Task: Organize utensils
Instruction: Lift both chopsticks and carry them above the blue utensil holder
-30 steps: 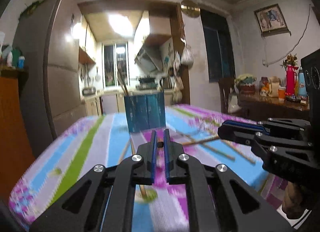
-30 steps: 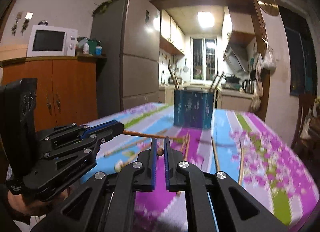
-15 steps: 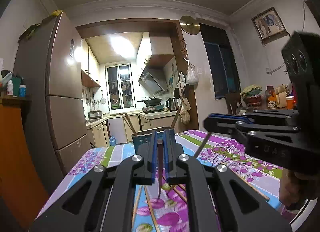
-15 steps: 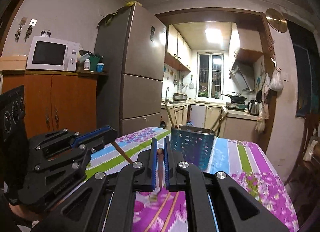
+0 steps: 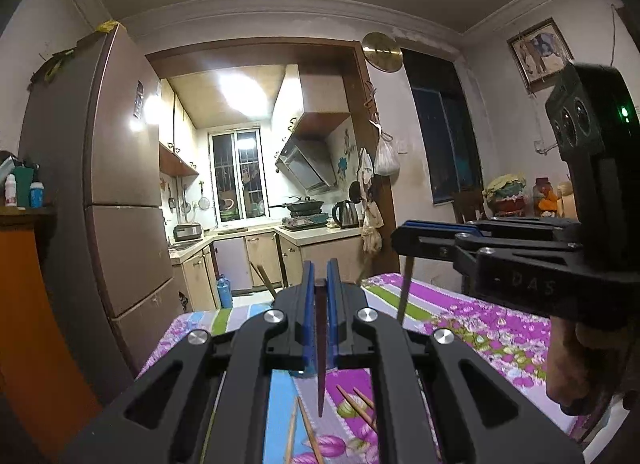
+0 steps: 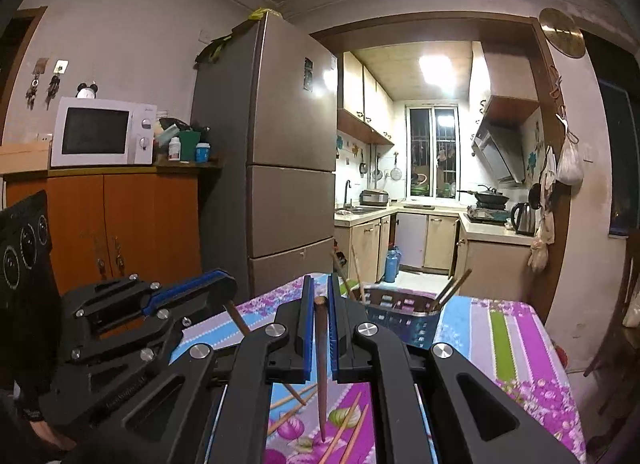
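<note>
My left gripper [image 5: 319,276] is shut on a dark wooden chopstick [image 5: 320,348] that hangs tip-down above the flowered tablecloth [image 5: 480,324]. My right gripper [image 6: 319,284] is shut on a second chopstick [image 6: 321,368], also hanging tip-down. Each gripper shows in the other's view: the right gripper [image 5: 402,230] with its chopstick [image 5: 406,292], the left gripper [image 6: 226,284] with its chopstick [image 6: 238,318]. A blue utensil holder [image 6: 404,314] with several chopsticks in it stands at the table's far end, just beyond the right gripper. Loose chopsticks [image 6: 344,424] lie on the cloth below.
A tall fridge [image 6: 288,168] stands left of the table's far end, beside an orange cabinet [image 6: 120,224] with a microwave [image 6: 100,132]. The kitchen lies beyond the doorway. A side table with jars [image 5: 540,200] and a chair are to the right.
Both grippers have risen well above the table, each carrying its chopstick up off the cloth. The chopsticks now hang tip-down, and the blue holder sits lower in both views.
</note>
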A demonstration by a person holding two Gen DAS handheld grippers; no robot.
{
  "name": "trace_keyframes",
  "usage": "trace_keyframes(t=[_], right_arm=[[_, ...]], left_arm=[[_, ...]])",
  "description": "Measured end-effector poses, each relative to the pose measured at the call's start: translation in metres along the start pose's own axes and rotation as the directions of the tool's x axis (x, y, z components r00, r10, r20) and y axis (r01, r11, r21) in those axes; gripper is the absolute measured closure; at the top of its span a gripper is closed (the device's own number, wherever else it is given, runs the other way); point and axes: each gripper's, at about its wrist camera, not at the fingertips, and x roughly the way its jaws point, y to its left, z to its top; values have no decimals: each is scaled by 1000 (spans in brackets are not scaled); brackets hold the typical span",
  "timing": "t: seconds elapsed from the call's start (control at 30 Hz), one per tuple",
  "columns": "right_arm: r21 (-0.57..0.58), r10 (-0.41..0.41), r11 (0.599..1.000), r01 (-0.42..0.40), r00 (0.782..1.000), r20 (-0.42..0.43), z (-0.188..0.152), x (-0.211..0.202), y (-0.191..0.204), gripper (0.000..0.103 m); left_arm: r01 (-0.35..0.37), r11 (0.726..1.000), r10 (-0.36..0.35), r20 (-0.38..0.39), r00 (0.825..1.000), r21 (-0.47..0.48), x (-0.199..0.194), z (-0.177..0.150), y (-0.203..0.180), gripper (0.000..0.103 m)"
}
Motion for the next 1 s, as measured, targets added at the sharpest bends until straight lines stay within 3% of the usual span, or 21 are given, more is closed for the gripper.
trace_keyframes(t=[0.43, 0.73, 1.0], right_arm=[[2, -50, 999, 50, 999, 11, 77, 20, -43, 96], [-4, -86, 996, 86, 996, 27, 124, 43, -65, 96], [8, -113, 994, 112, 993, 41, 154, 73, -88, 96]], left_arm=[[50, 998, -50, 7, 999, -50, 42, 76, 31, 98], [80, 995, -80, 3, 997, -61, 79, 111, 27, 98], [60, 996, -60, 11, 998, -58, 111, 130, 32, 98]])
